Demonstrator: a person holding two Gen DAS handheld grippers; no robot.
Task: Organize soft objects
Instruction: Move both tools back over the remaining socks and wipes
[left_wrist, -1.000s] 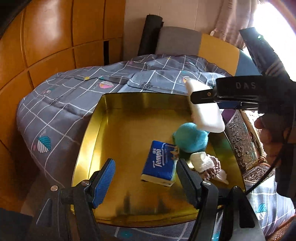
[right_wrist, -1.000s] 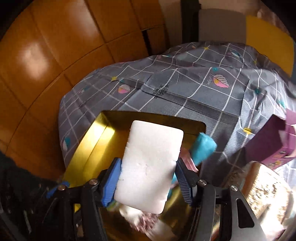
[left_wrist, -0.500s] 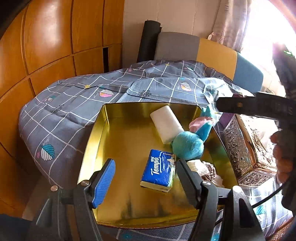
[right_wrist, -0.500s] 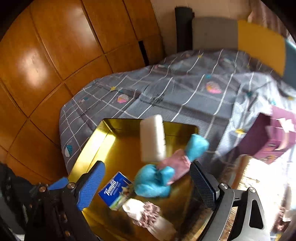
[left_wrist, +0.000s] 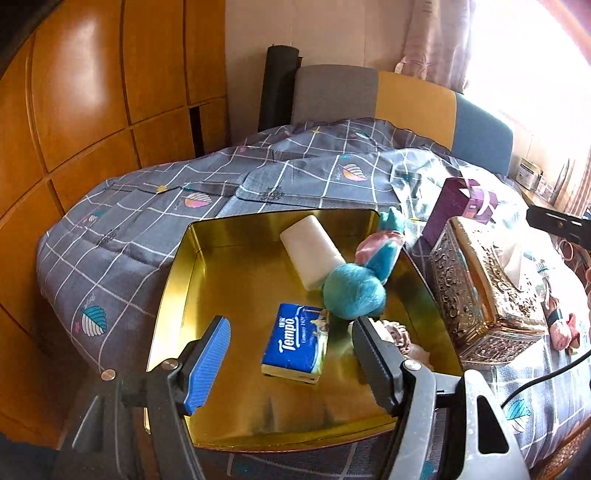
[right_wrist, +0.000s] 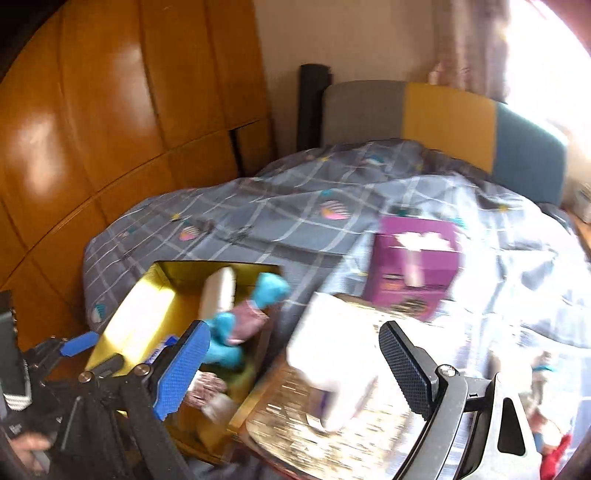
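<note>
**Gold tray holds the soft things; your right tongs sit empty beside it**

Gold-coloured metal, the square tray lies on the checked quilt. Inside it, the fuzzy teal plush leans on the smooth white foam block, whose long axis runs toward the tray's far wall. A glossy blue tissue pack lies nearest your left tongs, which are spread wide and hold nothing. Your right tongs are also spread, over the embossed tissue box right of the tray.
</note>
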